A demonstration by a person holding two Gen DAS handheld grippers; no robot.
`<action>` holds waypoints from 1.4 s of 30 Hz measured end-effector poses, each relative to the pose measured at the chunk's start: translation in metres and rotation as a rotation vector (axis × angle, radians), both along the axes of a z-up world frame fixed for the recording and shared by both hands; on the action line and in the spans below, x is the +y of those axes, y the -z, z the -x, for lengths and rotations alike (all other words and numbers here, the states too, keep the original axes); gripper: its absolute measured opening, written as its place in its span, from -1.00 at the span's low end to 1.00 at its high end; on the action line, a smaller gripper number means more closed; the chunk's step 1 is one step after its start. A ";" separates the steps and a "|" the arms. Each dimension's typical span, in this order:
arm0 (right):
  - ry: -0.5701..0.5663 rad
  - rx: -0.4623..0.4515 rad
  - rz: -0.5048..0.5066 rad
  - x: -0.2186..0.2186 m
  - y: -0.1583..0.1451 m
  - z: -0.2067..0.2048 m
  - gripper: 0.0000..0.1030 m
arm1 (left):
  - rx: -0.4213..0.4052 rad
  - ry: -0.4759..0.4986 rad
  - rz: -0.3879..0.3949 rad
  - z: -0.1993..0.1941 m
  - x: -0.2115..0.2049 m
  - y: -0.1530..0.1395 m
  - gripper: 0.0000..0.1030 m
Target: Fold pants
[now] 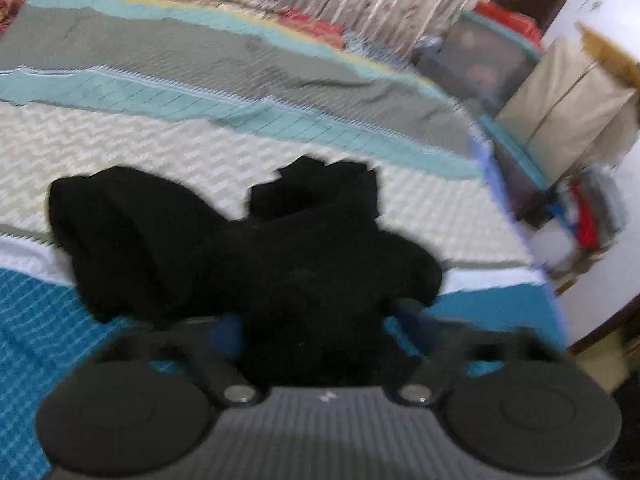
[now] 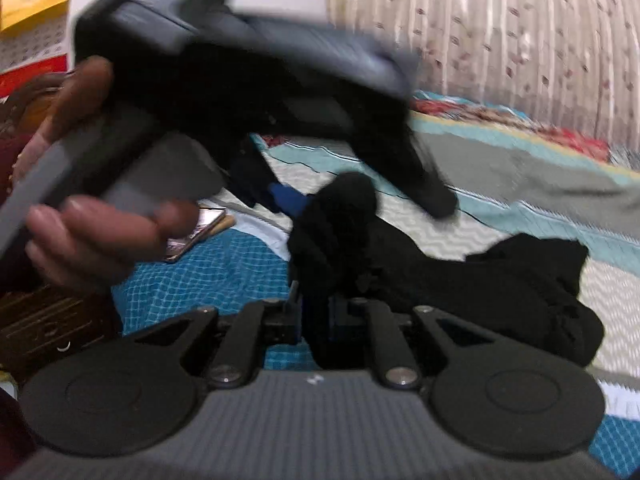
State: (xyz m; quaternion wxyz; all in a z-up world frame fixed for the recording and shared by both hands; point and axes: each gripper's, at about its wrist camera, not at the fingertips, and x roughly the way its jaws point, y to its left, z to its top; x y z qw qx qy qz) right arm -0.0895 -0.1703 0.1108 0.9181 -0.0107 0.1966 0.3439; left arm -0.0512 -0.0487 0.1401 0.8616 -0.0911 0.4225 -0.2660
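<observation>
The black pants (image 1: pixel 240 248) lie bunched in a heap on the bed. In the left wrist view my left gripper (image 1: pixel 320 320) is low over the near end of the heap, its blue-padded fingers (image 1: pixel 231 330) closed on a thick fold of black cloth that hides the tips. In the right wrist view my right gripper (image 2: pixel 318 316) is shut on another fold of the pants (image 2: pixel 500 288). The rest of the cloth trails to the right. A hand (image 2: pixel 92 236) holds the left gripper (image 2: pixel 352 196) just ahead, tilted down into a raised lump of the cloth. Both views are blurred.
The bedspread (image 1: pixel 200 148) has blue, white chevron, teal and grey bands. A phone (image 2: pixel 200 228) lies on it at the left. A patterned curtain (image 2: pixel 500 40) hangs behind. Past the bed's right edge stand boxes (image 1: pixel 488 60) and a clothes pile (image 1: pixel 588 212).
</observation>
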 end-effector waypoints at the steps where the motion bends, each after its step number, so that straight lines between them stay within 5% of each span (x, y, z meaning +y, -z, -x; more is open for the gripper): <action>1: -0.010 0.002 -0.009 0.001 -0.001 0.002 -0.73 | 0.021 -0.017 -0.009 -0.003 0.005 0.005 -0.68; 4: -0.056 0.082 -0.019 -0.003 0.001 -0.004 -0.49 | -0.012 -0.101 0.060 0.003 0.043 0.007 -0.70; 7: -0.058 0.162 -0.136 -0.041 -0.004 -0.009 -0.31 | -0.053 -0.215 0.185 0.026 0.107 0.008 -0.70; 10: 0.095 0.188 -0.283 -0.092 -0.008 -0.022 -0.26 | -0.102 -0.374 0.276 0.057 0.175 0.013 -0.70; 15: 0.448 0.295 -0.307 -0.150 0.020 -0.082 0.28 | -0.033 -0.538 0.148 0.083 0.223 0.037 -0.64; 18: 0.474 0.400 -0.279 -0.143 0.050 -0.121 0.57 | 0.088 -0.582 -0.021 0.078 0.217 0.050 -0.48; 19: 0.479 0.437 -0.273 -0.136 0.060 -0.136 0.61 | 0.086 -0.591 -0.019 0.080 0.220 0.048 -0.43; 23: 0.474 0.577 -0.319 -0.106 0.078 -0.164 0.64 | -0.061 -0.623 0.053 0.092 0.232 0.012 0.09; 24: 0.475 0.573 -0.310 -0.100 0.071 -0.170 0.26 | -0.104 -0.623 0.046 0.090 0.231 0.002 0.12; 25: 0.469 0.561 -0.278 -0.095 0.065 -0.180 -0.55 | -0.140 -0.610 0.032 0.085 0.227 -0.005 0.12; 27: 0.512 0.521 -0.250 -0.095 0.050 -0.191 -0.60 | -0.184 -0.569 -0.006 0.063 0.212 -0.014 0.12; 29: 0.557 0.426 -0.329 -0.110 0.023 -0.188 -0.61 | -0.229 -0.488 -0.077 0.037 0.188 -0.014 0.15; 32: 0.662 0.268 -0.315 -0.151 -0.017 -0.158 -0.61 | -0.283 -0.287 -0.162 -0.006 0.141 0.000 0.55; 33: 0.684 0.223 -0.302 -0.167 -0.030 -0.143 -0.61 | -0.284 -0.218 -0.179 -0.020 0.127 0.010 0.71; 37: 0.809 0.146 -0.274 -0.215 -0.053 -0.089 -0.61 | -0.180 -0.002 -0.228 -0.067 0.079 0.060 0.72; 38: 0.838 0.137 -0.274 -0.226 -0.056 -0.073 -0.61 | -0.132 0.042 -0.222 -0.071 0.069 0.070 0.42; 39: 0.865 0.132 -0.284 -0.234 -0.058 -0.063 -0.61 | -0.084 0.079 -0.212 -0.074 0.060 0.079 -0.13; 41: 0.919 0.133 -0.341 -0.253 -0.057 -0.045 -0.62 | -0.037 0.132 -0.193 -0.070 0.043 0.083 -0.62; 42: 0.945 0.134 -0.380 -0.262 -0.060 -0.036 -0.64 | -0.060 0.152 -0.162 -0.064 0.040 0.077 -0.68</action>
